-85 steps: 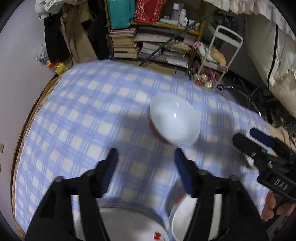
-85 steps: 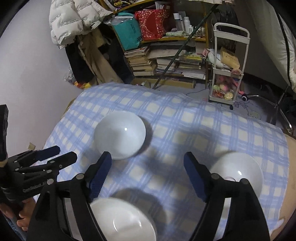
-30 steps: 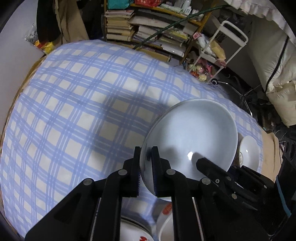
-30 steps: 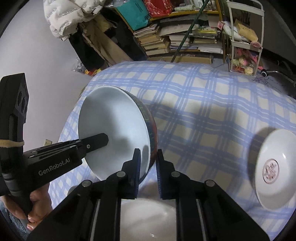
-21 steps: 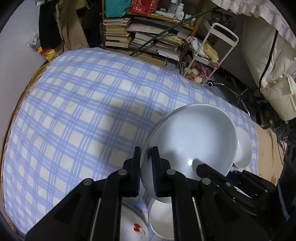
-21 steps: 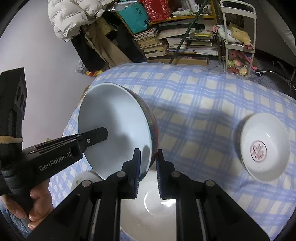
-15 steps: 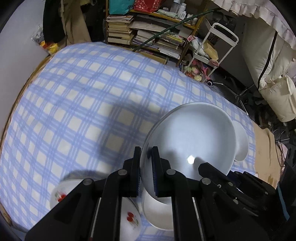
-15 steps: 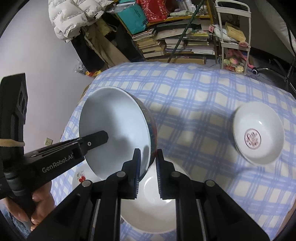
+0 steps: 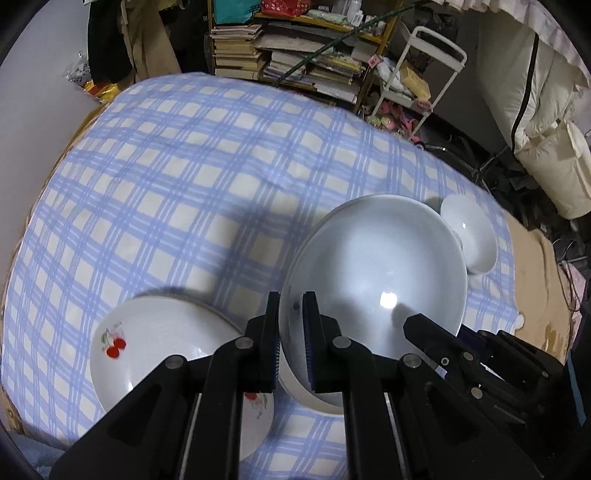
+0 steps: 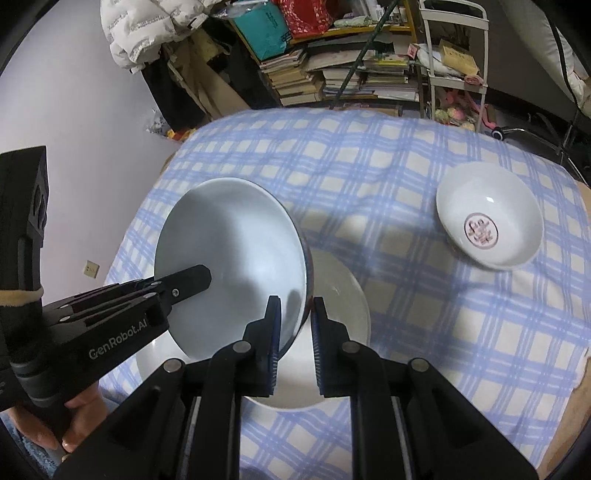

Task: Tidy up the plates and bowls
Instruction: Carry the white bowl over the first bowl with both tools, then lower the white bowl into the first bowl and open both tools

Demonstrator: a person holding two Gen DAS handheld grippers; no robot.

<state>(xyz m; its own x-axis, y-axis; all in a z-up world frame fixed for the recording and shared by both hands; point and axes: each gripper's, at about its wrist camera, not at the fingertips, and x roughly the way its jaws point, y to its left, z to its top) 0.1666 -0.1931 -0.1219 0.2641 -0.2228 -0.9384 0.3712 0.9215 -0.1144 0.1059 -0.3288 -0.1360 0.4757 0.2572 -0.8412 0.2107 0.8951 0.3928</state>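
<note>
A large white bowl [image 9: 373,266] with a dark red outside is held in the air by both grippers. My left gripper [image 9: 291,306] is shut on its near left rim. My right gripper [image 10: 294,310] is shut on the opposite rim of the same bowl [image 10: 229,258]. Below it on the blue checked cloth sits another white bowl [image 10: 343,295], partly hidden; it also shows in the left wrist view [image 9: 306,395]. A white plate with cherries [image 9: 155,339] lies to the left. A small white bowl with a red emblem [image 10: 487,225] sits far right; it also shows in the left wrist view [image 9: 469,232].
The table [image 9: 166,155] is covered by the blue checked cloth. Behind it stand a bookshelf [image 9: 303,51] with stacked books and a white cart [image 10: 454,48]. Clothes hang at the back left [image 10: 147,33]. The other hand-held gripper [image 10: 110,302] reaches in from the left.
Both grippers closed on the large bowl's rim and lifted it. They carried it back toward the near edge, over the other white bowl; the cherry plate has come into view.
</note>
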